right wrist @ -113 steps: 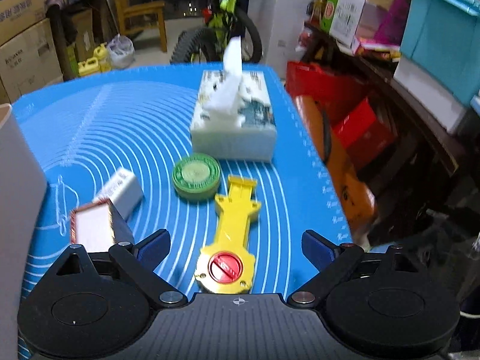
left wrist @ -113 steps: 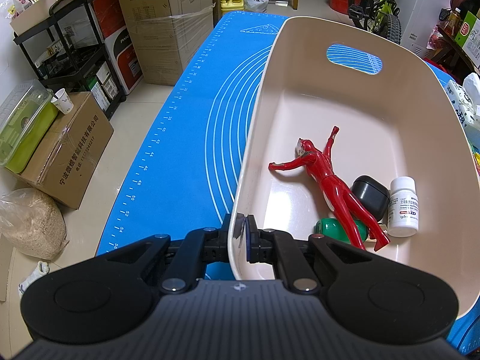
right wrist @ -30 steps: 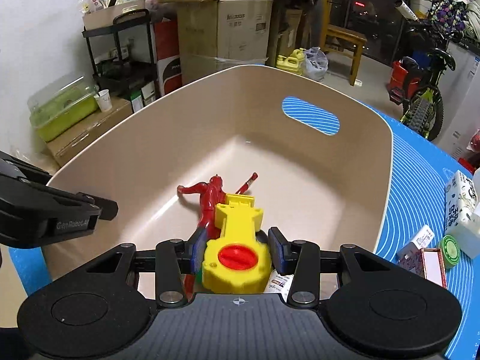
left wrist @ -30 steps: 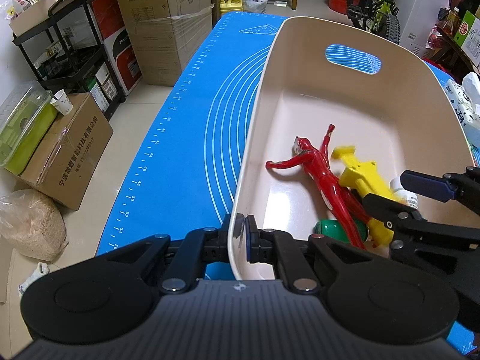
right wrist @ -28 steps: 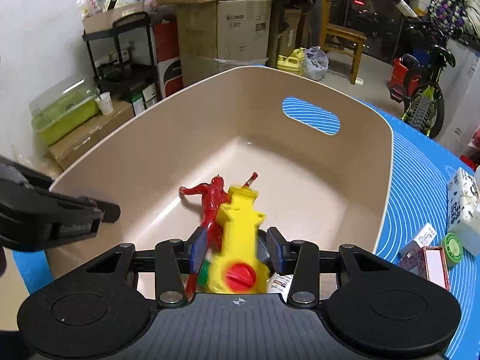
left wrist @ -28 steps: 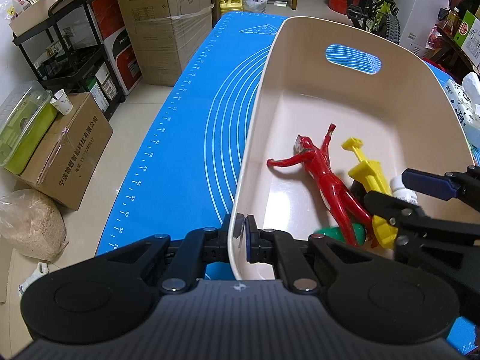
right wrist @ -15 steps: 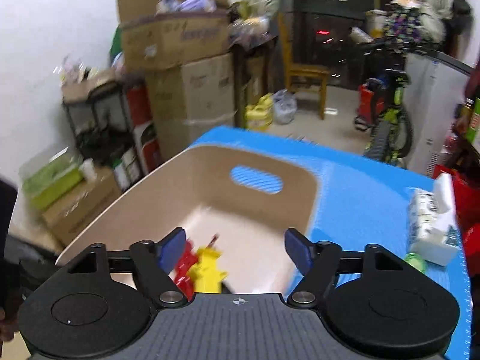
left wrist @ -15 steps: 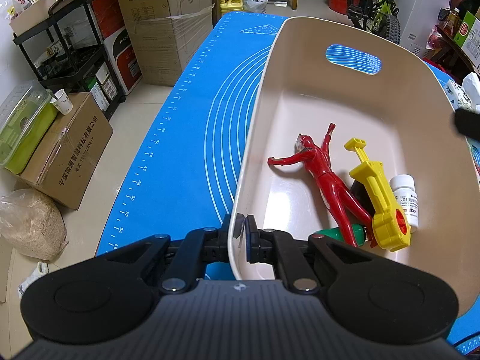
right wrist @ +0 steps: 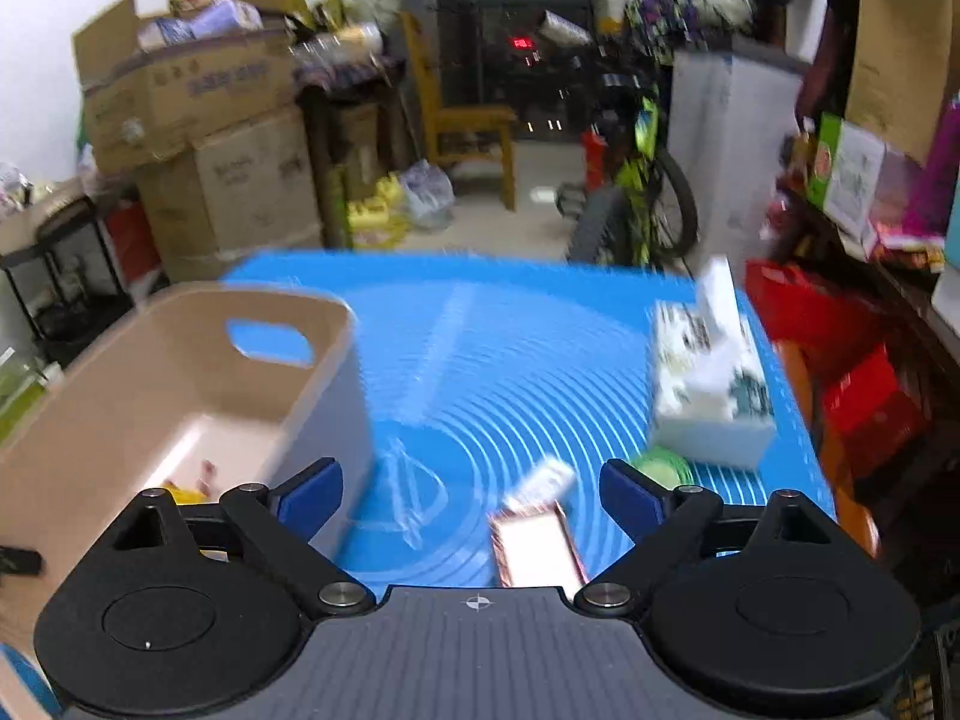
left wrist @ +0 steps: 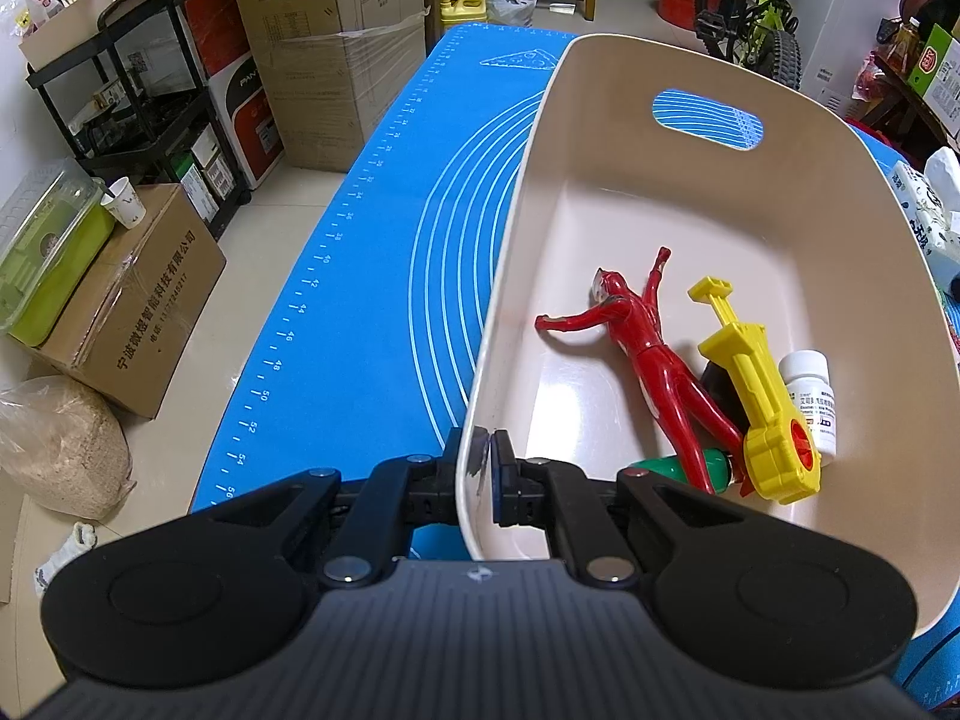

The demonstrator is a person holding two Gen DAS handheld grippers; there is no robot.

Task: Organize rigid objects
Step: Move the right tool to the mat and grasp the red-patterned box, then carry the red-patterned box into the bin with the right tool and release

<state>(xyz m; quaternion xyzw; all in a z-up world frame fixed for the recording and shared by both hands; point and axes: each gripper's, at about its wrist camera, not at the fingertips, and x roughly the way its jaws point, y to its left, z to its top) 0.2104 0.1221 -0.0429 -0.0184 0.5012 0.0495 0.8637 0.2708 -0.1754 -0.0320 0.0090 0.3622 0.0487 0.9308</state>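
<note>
Blue silicone mat (left wrist: 384, 276) with white concentric arcs and a ruler edge, spread across the table; cluttered room beyond, with stacked cardboard boxes (left wrist: 336, 42), a black shelf rack (left wrist: 138, 102), a wooden chair (right wrist: 474, 138) and a green bicycle (left wrist: 762, 6).

Beige plastic bin (left wrist: 600, 138) standing on the mat, rounded, with an oval handle cutout in its far wall; blue mat visible through the cutout. Also seen in the blurred right wrist view, to the left (right wrist: 180, 372).

Left gripper (left wrist: 482, 462) pressed together on the bin's near rim, one finger outside the wall, one inside.

Right gripper (right wrist: 471, 495) spread wide above the mat, nothing between its blue pads (right wrist: 312, 489).

White tissue box (right wrist: 708, 396) at the mat's right side, a tissue sticking up from its top.

Inside the bin, on the floor near the right wall: red action figure (left wrist: 642, 348) lying with arms flung out; yellow toy (left wrist: 756, 396), long-handled, with a red round part at its thick end, resting beside the figure's legs and over a black object (left wrist: 717, 378); white pill bottle (left wrist: 813, 396) just to its right, touching; green item (left wrist: 678, 471) partly hidden under the figure's legs.

On the mat near the right gripper: small box with a pale top (right wrist: 534, 546), smeared by blur; white packet (right wrist: 546, 480) just beyond it; green round tin (right wrist: 663, 465) against the tissue box.
</note>
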